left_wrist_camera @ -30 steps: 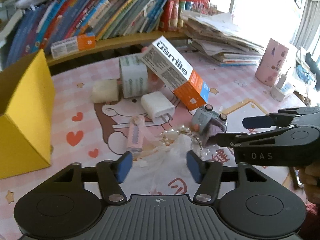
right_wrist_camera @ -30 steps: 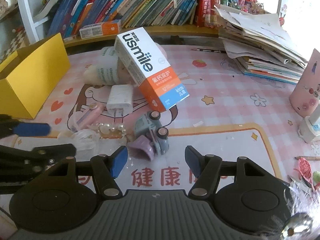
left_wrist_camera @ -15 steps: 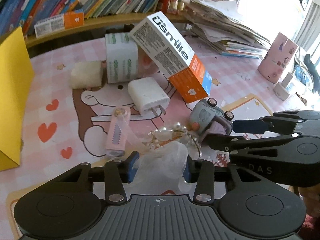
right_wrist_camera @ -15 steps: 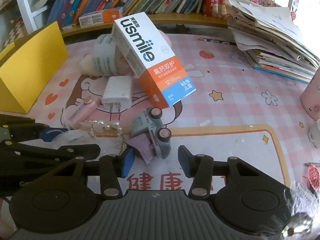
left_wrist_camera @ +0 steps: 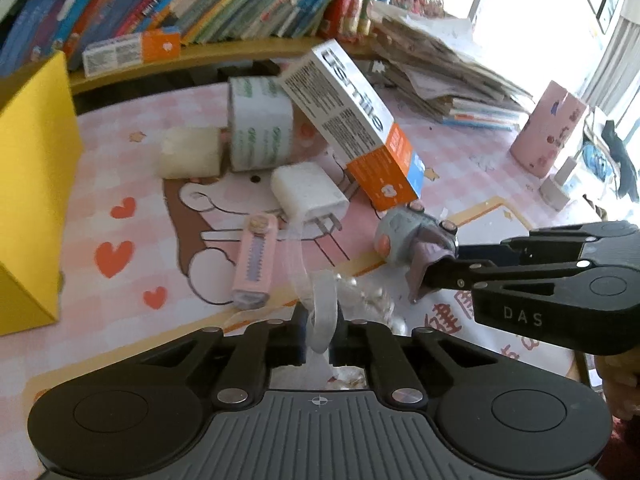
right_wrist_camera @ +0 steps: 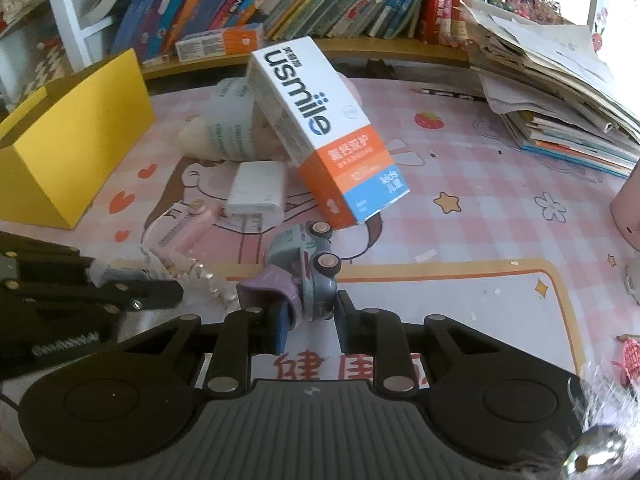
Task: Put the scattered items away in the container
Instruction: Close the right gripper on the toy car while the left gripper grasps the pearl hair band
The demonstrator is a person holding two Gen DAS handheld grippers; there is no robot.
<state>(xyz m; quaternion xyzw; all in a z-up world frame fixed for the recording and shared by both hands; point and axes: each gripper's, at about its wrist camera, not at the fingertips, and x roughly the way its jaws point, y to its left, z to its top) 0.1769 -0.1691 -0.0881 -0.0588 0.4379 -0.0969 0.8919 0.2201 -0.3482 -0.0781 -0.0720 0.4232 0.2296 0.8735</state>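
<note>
Pinching a strip of clear tape [left_wrist_camera: 322, 316], the left gripper [left_wrist_camera: 318, 338] has just been closing, and its pads now press on the tape, with a pearl string [left_wrist_camera: 376, 296] lying just beyond it. The right gripper [right_wrist_camera: 308, 320] has also just been closing — it is now clamped on a grey toy car [right_wrist_camera: 308, 268] with a purple piece at its side, low over the pink mat [right_wrist_camera: 480, 184].

Behind them lie the scattered items: a pink clip [left_wrist_camera: 256, 268], a white charger [left_wrist_camera: 308, 196] and a white-and-orange toothpaste box [left_wrist_camera: 352, 124] that leans tilted on a white roll [left_wrist_camera: 260, 124]. A pale block [left_wrist_camera: 190, 152] sits just beside the roll.

At the far left stands the yellow box [right_wrist_camera: 76, 148] — well apart from both grippers. Books [right_wrist_camera: 280, 0] fill the shelf at the back, and a stack of papers [right_wrist_camera: 560, 92] rests at the right.
</note>
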